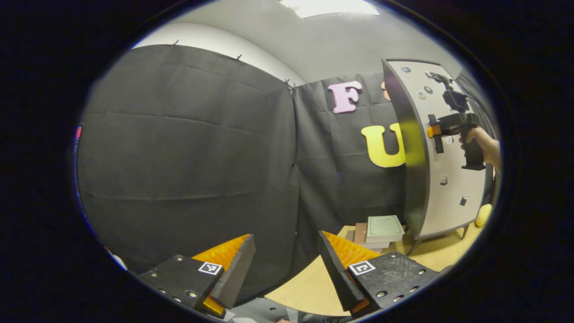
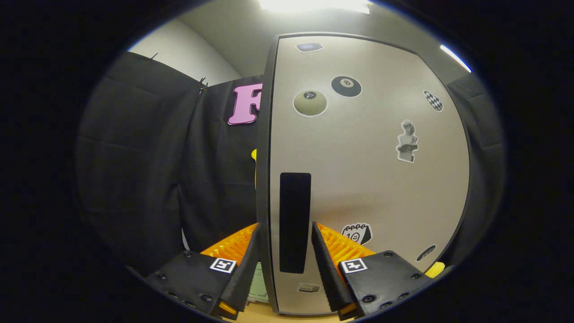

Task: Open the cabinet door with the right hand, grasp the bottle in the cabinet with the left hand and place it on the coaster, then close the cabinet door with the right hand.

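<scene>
Grey and matte, the cabinet door [image 2: 367,179] stands tall in the right gripper view, dotted with stickers: a dark billiard ball, a pale round one, a checkered oval, a small bust and a calendar figure low down. A long black handle [image 2: 295,223] runs upright near its left edge. The right gripper [image 2: 281,264] has its fingers spread apart, one on each side of that edge, the handle showing between them; whether either finger touches the door cannot be told.

From the left gripper view the same cabinet door [image 1: 441,179] appears far off at the right, standing on thin legs on the wooden table [image 1: 309,282], its dark edge turned this way. The right gripper [image 1: 437,132] is up against the door's face, held by a hand [image 1: 482,146] coming in from the right. A yellow rounded object [image 1: 483,215] shows just past the door's lower right corner; what it is cannot be told. A stack of books [image 1: 381,231], the top one pale green, lies on the table just left of the cabinet's foot.

The left gripper [image 1: 287,264] hangs well back from the cabinet, fingers wide apart with nothing between them, facing the booth's black cloth wall [image 1: 188,157].
</scene>
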The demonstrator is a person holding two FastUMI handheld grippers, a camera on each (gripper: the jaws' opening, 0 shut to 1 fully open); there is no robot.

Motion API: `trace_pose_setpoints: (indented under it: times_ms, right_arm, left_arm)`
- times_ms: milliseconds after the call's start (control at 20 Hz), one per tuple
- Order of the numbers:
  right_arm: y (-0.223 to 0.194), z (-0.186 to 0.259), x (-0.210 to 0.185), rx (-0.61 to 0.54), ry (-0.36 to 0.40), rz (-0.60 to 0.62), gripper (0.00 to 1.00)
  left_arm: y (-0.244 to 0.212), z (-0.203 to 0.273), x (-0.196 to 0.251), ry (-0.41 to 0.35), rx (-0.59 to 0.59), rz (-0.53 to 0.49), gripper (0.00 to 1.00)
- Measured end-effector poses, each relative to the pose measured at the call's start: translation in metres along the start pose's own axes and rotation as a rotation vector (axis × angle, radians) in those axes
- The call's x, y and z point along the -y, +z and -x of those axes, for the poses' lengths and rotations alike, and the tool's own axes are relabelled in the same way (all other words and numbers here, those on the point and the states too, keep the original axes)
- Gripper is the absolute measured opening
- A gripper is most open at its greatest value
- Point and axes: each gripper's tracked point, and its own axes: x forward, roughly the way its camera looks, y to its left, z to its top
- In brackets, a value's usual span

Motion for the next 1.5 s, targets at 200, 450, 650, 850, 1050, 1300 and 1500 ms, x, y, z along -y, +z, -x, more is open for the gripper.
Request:
trace_pose_setpoints:
  times_ms: [200,450,650,850,1050,1300,1500]
  right_arm:
    - [-0.007,-0.006,0.006,-0.051,-0.041,-0.017,0.37]
    - [-0.009,0.0,0.005,-0.11,0.01,0.0,0.23]
    - [-0.008,0.01,0.005,-0.13,0.076,-0.012,0.1]
    - [-0.005,0.034,-0.001,-0.145,0.152,-0.029,0.1]
    - [-0.008,0.042,0.003,-0.16,0.219,-0.034,0.13]
    - [-0.007,0.045,0.007,-0.175,0.26,-0.031,0.13]
    - [-0.006,0.046,0.012,-0.182,0.299,-0.028,0.13]
  left_arm:
    - [0.0,-0.001,-0.003,-0.001,0.005,0.005,0.84]
    - [0.001,-0.003,-0.001,-0.017,0.01,0.012,0.85]
    - [0.004,-0.007,0.004,-0.05,0.036,0.014,0.85]
    - [0.011,-0.008,0.01,-0.106,0.055,0.029,0.85]
    - [0.02,-0.006,0.029,-0.181,0.072,0.033,0.85]
    - [0.026,-0.002,0.065,-0.282,0.091,0.045,0.85]
    - [0.037,0.0,0.115,-0.323,0.092,0.054,0.84]
